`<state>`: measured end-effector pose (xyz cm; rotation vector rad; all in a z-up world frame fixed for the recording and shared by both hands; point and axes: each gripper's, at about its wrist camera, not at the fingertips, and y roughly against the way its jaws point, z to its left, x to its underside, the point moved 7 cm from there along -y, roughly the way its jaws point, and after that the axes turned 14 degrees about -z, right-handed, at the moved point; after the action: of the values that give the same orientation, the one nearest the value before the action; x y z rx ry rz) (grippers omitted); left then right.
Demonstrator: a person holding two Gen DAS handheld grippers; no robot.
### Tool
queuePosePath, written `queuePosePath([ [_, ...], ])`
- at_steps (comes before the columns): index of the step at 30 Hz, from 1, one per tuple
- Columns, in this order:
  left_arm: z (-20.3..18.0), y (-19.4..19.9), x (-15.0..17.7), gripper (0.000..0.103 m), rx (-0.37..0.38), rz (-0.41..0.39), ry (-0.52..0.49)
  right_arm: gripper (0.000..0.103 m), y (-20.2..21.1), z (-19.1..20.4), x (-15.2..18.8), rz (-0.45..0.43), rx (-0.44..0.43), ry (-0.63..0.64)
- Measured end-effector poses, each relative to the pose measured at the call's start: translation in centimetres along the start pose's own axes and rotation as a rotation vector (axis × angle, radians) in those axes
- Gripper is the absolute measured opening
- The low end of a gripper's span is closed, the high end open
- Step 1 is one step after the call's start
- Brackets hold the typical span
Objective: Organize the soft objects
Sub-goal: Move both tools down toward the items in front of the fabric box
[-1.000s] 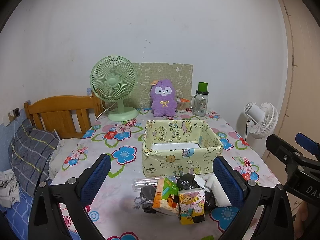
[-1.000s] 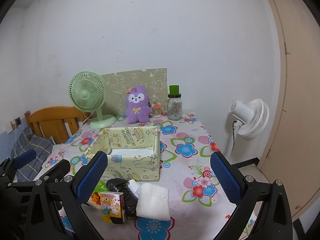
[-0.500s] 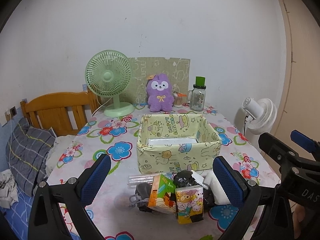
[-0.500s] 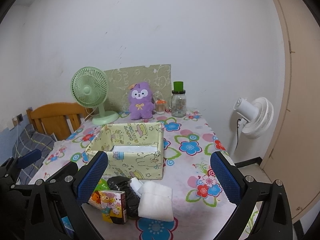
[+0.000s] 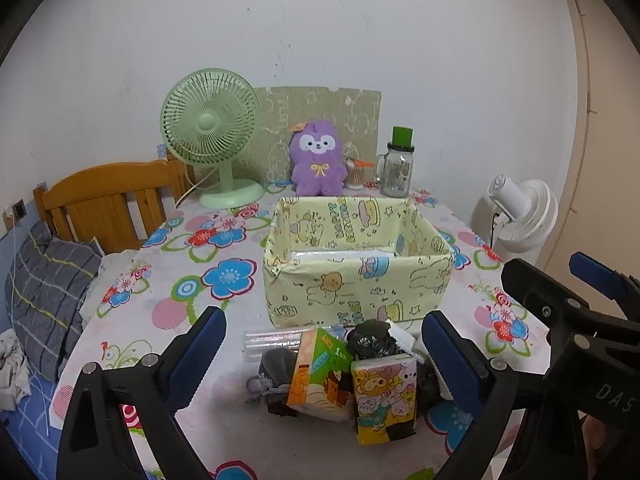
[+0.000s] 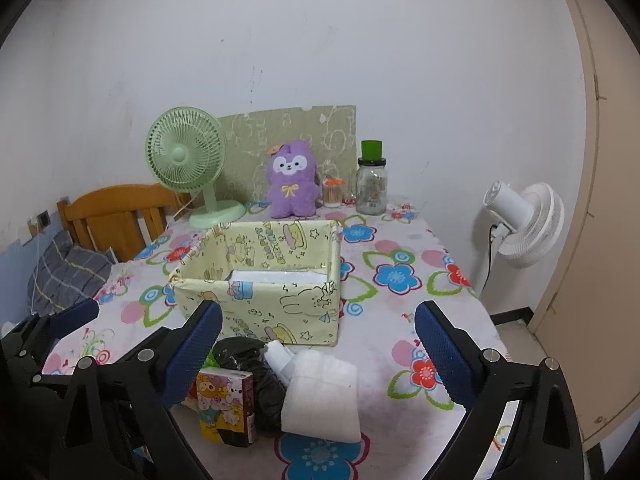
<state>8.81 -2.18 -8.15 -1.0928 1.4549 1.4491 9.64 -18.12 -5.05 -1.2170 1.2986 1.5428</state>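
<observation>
A pile of soft things lies at the table's near edge: a yellow cartoon tissue pack, an orange-green tissue pack, a crumpled black bag, a grey pouch, a clear plastic roll and a folded white cloth. Behind it stands an open yellow cartoon box with something white inside. My left gripper is open and empty over the pile. My right gripper is open and empty above the white cloth.
At the table's back stand a green desk fan, a purple plush toy and a glass jar with a green lid. A white floor fan stands to the right. A wooden bed frame and a grey pillow lie to the left.
Both grippers have moved slightly forward and lower toward the pile and the box. Both stay open and empty. Nothing on the table has moved.
</observation>
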Motion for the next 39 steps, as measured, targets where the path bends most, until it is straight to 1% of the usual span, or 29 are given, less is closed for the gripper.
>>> queuePosePath([
  [10, -0.2, -0.9, 1.7, 0.097, 0.021, 0.039, -0.018, 0.098, -1.4, 0.6, 1.8, 0.040, -0.026, -0.003],
  [13, -0.1, -1.3, 2.4, 0.095, 0.017, 0.061, -0.025, 0.098, -1.8, 0.9, 2.3, 0.053, -0.033, -0.004],
  [19, 0.6, -1.5, 3.4, 0.092, 0.034, 0.085, 0.015, 0.098, -2.1, 1.6, 3.5, 0.079, -0.053, -0.015],
  [22, 0.9, -1.8, 3.9, 0.087, 0.025, 0.098, 0.012, 0.098, -2.4, 2.0, 4.2, 0.088, -0.057, -0.011],
  [25, 1.2, -2.1, 4.4, 0.085, 0.023, 0.112, 0.010, 0.098, -2.7, 2.6, 4.8, 0.103, -0.064, -0.001],
  [28, 1.2, -2.4, 5.0, 0.080, 0.020, 0.127, -0.003, 0.098, -3.0, 3.1, 5.3, 0.117, -0.067, 0.007],
  [31, 1.3, -2.7, 5.5, 0.079, 0.015, 0.141, -0.020, 0.096, -3.3, 3.6, 6.0, 0.134, -0.064, 0.008],
  [33, 1.5, -2.8, 5.8, 0.075, 0.012, 0.146, -0.027, 0.096, -3.6, 4.0, 6.5, 0.152, -0.068, -0.001],
  [39, 2.1, -3.3, 6.7, 0.069, 0.020, 0.177, -0.011, 0.095, -4.3, 5.1, 7.5, 0.189, -0.078, 0.007],
])
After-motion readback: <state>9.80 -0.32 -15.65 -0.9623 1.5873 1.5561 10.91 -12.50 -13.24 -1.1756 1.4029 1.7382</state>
